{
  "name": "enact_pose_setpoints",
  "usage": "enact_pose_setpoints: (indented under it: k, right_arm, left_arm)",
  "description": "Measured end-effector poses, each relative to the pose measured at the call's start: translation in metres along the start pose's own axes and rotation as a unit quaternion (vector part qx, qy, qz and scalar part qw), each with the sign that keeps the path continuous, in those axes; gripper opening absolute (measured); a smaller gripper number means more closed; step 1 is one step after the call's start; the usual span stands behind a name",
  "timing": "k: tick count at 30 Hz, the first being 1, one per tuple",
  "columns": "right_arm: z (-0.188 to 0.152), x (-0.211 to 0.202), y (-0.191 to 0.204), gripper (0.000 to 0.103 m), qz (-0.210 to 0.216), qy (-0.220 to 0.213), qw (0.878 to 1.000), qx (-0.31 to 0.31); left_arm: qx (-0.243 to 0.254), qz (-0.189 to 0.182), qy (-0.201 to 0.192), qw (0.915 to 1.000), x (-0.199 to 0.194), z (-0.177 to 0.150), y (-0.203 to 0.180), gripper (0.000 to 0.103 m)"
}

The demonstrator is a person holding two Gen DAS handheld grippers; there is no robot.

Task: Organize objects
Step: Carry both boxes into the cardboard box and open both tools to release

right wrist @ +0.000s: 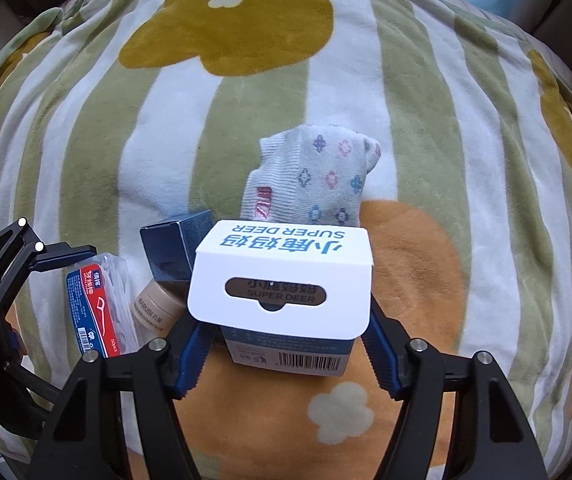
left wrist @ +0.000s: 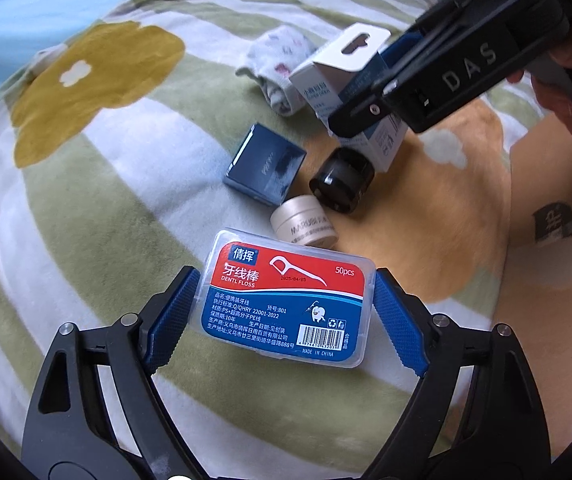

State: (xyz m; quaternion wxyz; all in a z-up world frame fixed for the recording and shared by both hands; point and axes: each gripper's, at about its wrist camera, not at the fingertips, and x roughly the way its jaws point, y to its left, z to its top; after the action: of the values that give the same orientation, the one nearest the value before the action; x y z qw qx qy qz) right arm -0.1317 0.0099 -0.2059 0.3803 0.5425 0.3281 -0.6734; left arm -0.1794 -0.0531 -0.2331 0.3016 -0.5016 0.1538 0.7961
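You had both grippers closed on a thing each, and little else of the sorting looked done. In the left wrist view your left gripper (left wrist: pixel 283 312) had its blue fingers (left wrist: pixel 175 316) pressed to the two short ends of the floss case (left wrist: pixel 288 298), a clear case lying flat on the blanket (left wrist: pixel 125 208). Its label read "DENTL FLOSS", "50pcs" and "MADE IN CHINA", with a barcode and Chinese print; a small date stamp was too faint to be sure of. Just beyond it lay a cream jar (left wrist: pixel 306 226) marked "MARUBI", touching a black jar (left wrist: pixel 342 184) on its side, and left of those a dark blue box (left wrist: pixel 263 168) whose lettering was too blurred to read. Farther off, your right gripper (right wrist: pixel 283 344), its body stamped "DAS", had its fingers (right wrist: pixel 384 354) clamped on the sides of the white box (right wrist: pixel 283 280), which stood upright on an orange patch of the blanket. Its hang tab and top read "SUPER DEER" with Chinese characters, and a barcode ran along its lower edge. Behind it lay a folded sock (right wrist: pixel 310 178) with small flower marks and a pink mark I could not read. No tray or bin showed in either view, so I judged the task barely begun: two things gripped, four loose in a cluster.
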Motion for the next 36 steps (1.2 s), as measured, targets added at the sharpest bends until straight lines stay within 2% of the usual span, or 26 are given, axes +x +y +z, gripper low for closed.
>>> enact_pose_setpoints:
  k: [12,16,22,28,36]
  right_arm:
    - [-0.004,-0.043,-0.004,0.064,0.005,-0.040,0.998,-0.053]
    - [-0.025,-0.063,-0.027,0.064,0.004,-0.052,0.997,-0.060]
    - [-0.002,-0.086,-0.013,0.064,0.005,-0.071,0.995,-0.076]
    - [-0.023,-0.119,-0.020,0.064,0.003,-0.092,0.991,-0.102]
    - [-0.073,-0.168,-0.034,0.064,0.006,-0.103,0.986,-0.134]
  left_arm:
    - [-0.032,0.019,-0.026,0.9990,-0.040,0.013,-0.012,0.085]
    - [-0.044,0.031,-0.033,0.9980,-0.059,0.020,-0.019,0.085]
    - [-0.048,0.057,-0.049,0.9960,-0.094,0.033,-0.038,0.085]
    - [-0.057,0.086,-0.064,0.9926,-0.129,0.038,-0.070,0.085]
    - [-0.092,0.106,-0.077,0.9872,-0.164,0.026,-0.129,0.085]
